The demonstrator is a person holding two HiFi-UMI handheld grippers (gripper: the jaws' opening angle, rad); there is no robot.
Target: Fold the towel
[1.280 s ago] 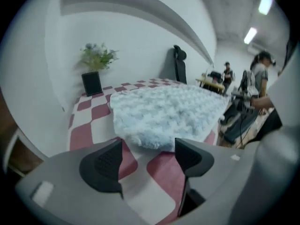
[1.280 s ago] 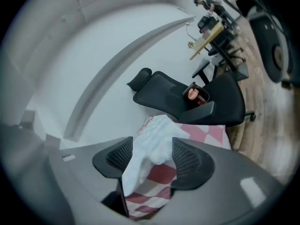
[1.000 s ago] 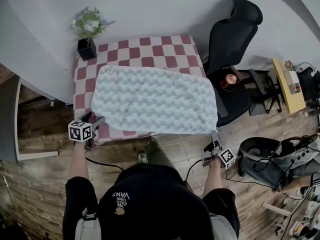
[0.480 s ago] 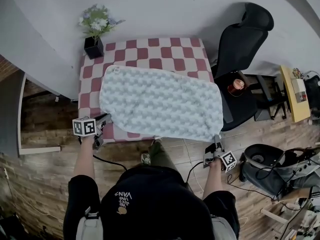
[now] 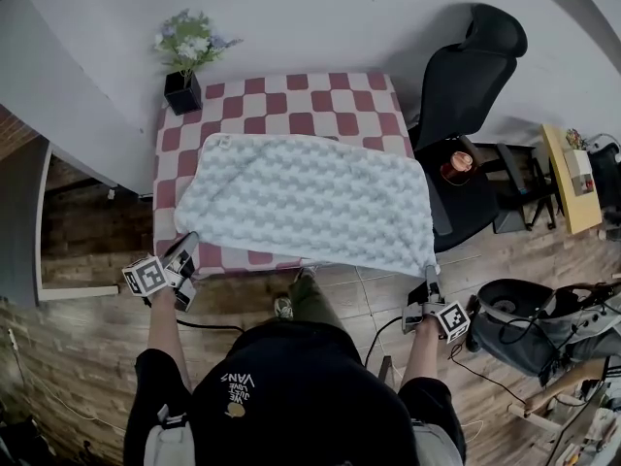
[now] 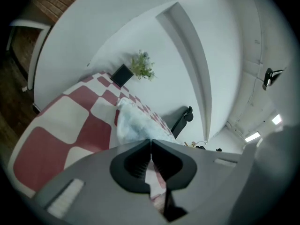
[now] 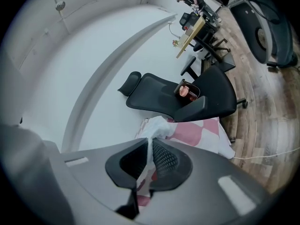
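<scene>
Towel (image 5: 306, 197): near edge judged ready to be lifted for the first fold. Recommendation: raise both near corners level and together, keep the edge between them taut, carry it over to the far edge, and check that the checked cloth of the desk (image 5: 291, 93) does not come up with it.

Position: the left tool (image 5: 184, 250) is clamped on the near-left corner and the right tool (image 5: 430, 278) on the near-right corner. The rest of the towel lies spread flat on the desk, stretching away ahead of both tools.
</scene>
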